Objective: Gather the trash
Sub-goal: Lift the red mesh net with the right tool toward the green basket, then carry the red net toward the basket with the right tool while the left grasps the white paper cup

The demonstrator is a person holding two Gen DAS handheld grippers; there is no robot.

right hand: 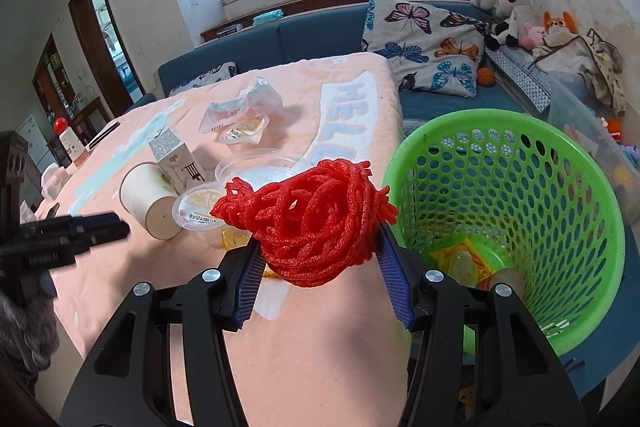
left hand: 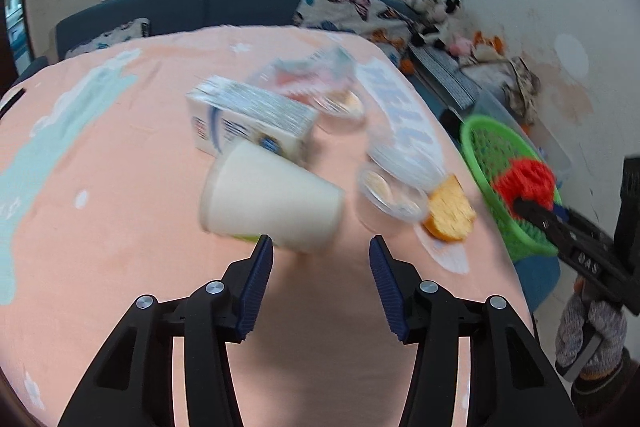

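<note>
The right tool (right hand: 318,247) is clamped on a tangled bundle of red cord (right hand: 308,223), held above the near right edge of the tabletop (right hand: 320,347), just left of the green basket (right hand: 600,227), which already holds some wrappers. The left tool (left hand: 320,247) stands apart with nothing between its pads, just near of a tipped white paper cup (left hand: 272,207); a milk carton (left hand: 248,119) lies beyond it.

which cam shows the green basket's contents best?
Right wrist view. It looks down into the green basket, so the yellow wrappers at the bottom show. The left wrist view catches only part of its rim and mesh wall at the table edge, with the right gripper and red netting in front.
</note>
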